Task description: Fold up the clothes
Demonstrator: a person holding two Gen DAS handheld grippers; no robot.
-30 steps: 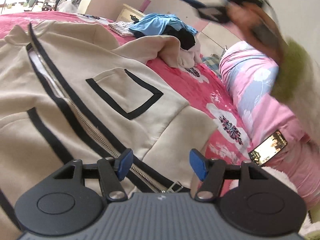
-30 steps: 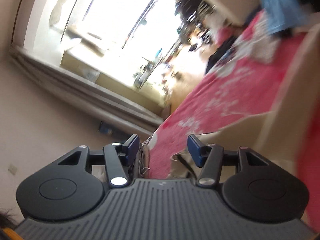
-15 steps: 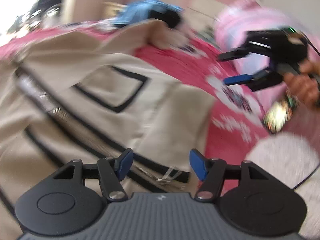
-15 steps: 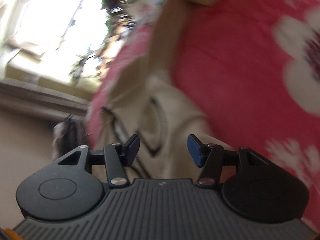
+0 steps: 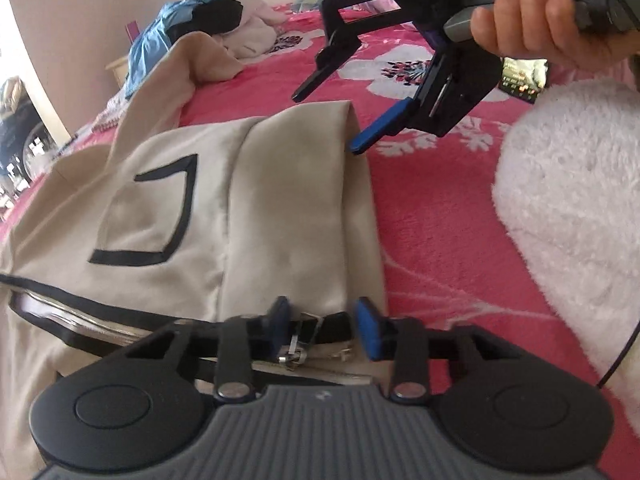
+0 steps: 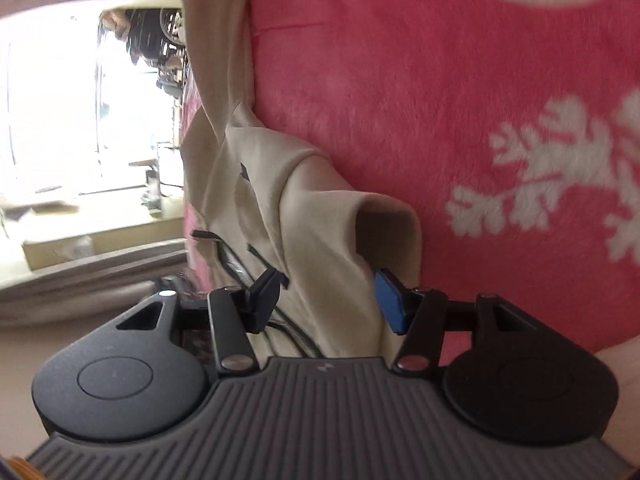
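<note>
A pink blanket (image 5: 432, 216) with white flower prints covers the bed and fills most of both views. Spread across it lies the beige jacket (image 5: 248, 216) — a zip-front garment with black trim and a black-outlined chest pocket (image 5: 148, 216), its far sleeve trailing off toward a heap of other clothes (image 5: 208, 20) in blue, black and pale pink near the wall. At the right edge of the left wrist view sits a white fluffy throw (image 5: 572, 200), touching the blanket, and just beyond it a phone (image 5: 522, 78) with a lit screen lies on the bed.

The near side of the jacket shows a folded panel whose far corner stands slightly lifted. The right gripper (image 5: 326, 122), held by a person's hand (image 5: 532, 16), hangs at that corner with its jaws wide apart: the blue-padded finger is just beside the cloth edge, the other finger above the fabric. From its own camera the right gripper (image 6: 326, 300) straddles the raised beige fold, cloth between the pads but not pinched.

The left gripper (image 5: 322, 330) is low at the jacket's hem, jaws apart, with the black hem band and the zipper pull (image 5: 294, 350) lying between its blue pads; neither pad presses the fabric.
</note>
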